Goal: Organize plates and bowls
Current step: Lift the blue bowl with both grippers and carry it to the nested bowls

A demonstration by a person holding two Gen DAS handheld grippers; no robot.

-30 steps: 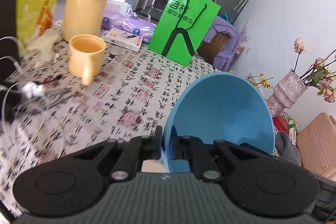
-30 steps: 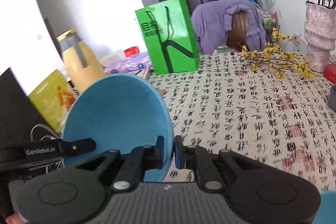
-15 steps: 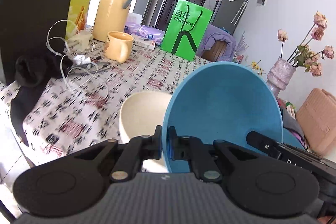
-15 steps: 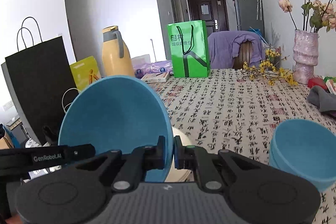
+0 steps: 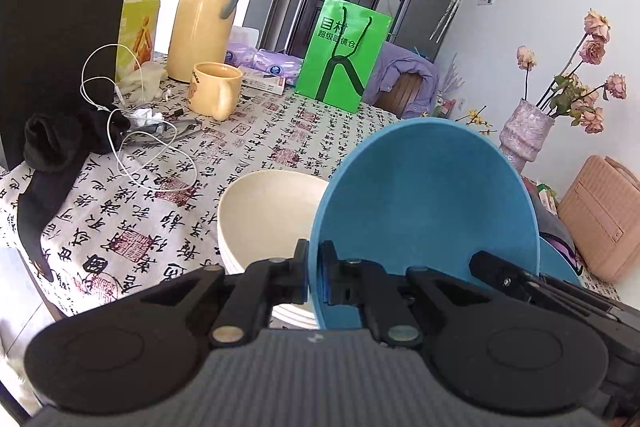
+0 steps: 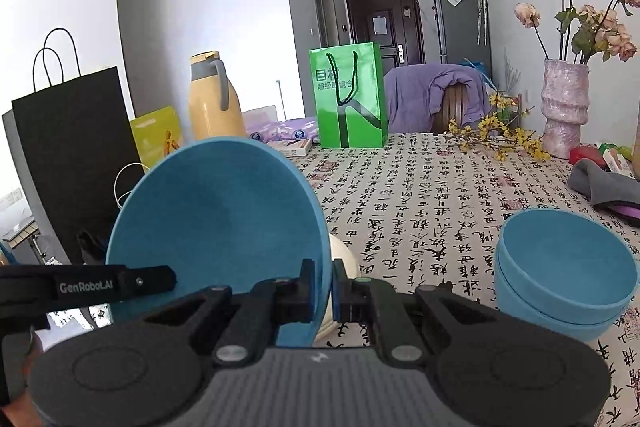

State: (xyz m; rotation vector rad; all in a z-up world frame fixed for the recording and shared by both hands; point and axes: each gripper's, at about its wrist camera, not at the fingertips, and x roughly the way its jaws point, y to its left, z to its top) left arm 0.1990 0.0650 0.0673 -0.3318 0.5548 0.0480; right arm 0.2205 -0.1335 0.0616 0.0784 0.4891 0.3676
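A big blue bowl [image 5: 424, 199] is pinched at its rim by both grippers at once. In the left wrist view, the left gripper [image 5: 314, 273] is seen at the bottom middle, its jaws closed tight on the bowl's left edge. In the right wrist view, the right gripper [image 6: 322, 287] is clamped on the bowl's right edge. The bowl is held tipped up on its side, in the middle of each picture. A stack of cream bowls [image 5: 264, 215] is seen just behind it on the tablecloth [image 5: 120, 227]. At the right of the right wrist view, a stack of blue bowls [image 6: 564, 271] is seen on the table.
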